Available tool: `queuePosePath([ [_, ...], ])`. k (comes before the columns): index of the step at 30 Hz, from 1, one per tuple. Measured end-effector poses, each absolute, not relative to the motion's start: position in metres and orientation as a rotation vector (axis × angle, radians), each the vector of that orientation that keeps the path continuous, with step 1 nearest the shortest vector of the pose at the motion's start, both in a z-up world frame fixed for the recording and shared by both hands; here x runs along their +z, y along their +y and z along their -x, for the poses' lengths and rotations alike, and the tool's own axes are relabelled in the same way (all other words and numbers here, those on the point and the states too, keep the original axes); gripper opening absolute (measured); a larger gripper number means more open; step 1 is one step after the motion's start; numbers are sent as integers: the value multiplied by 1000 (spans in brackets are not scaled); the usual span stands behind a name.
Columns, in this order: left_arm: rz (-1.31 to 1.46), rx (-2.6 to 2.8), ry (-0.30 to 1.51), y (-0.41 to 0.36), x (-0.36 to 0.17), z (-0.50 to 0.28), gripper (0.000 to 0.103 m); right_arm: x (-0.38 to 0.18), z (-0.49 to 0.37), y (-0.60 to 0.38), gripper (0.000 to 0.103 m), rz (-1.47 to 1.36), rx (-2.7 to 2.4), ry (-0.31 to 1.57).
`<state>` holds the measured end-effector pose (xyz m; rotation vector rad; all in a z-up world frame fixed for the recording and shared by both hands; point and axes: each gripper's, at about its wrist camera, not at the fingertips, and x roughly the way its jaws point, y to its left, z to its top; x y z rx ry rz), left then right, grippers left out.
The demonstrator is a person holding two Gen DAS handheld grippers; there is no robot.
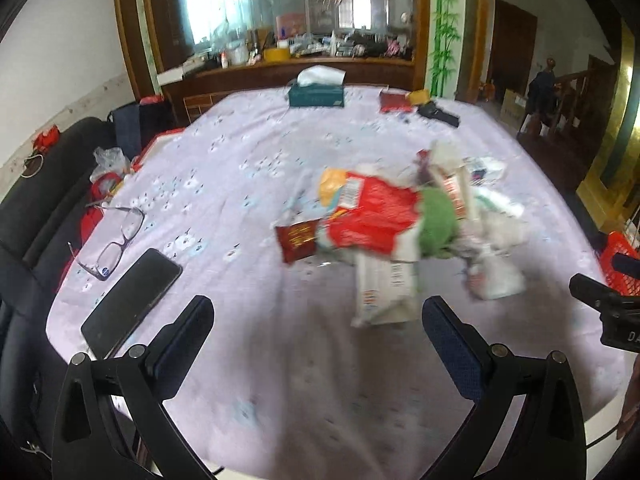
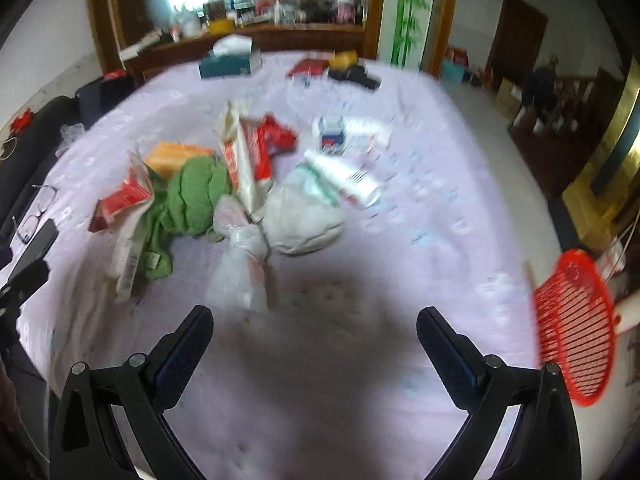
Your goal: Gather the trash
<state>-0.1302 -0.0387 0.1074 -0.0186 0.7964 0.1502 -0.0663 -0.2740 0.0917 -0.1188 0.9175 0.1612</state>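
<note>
Motion blur smears the trash pile (image 1: 400,224), so print on its red wrappers cannot be read. The red basket (image 1: 622,256), right of the pile, is cut by the frame edge in the left wrist view. Behind the pile, items on the wooden shelf (image 2: 256,28) are too small to identify.

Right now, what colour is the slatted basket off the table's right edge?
Bright red-orange basket, seen best in the right wrist view.
</note>
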Motion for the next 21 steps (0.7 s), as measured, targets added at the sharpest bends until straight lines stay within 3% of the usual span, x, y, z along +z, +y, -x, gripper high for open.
queuePosePath([
  [5, 56, 157, 752, -73, 124, 156, 103, 123, 89, -290, 102, 136, 153, 860],
  [21, 42, 170, 738, -122, 141, 162, 103, 134, 102, -318, 102, 179, 228, 865],
])
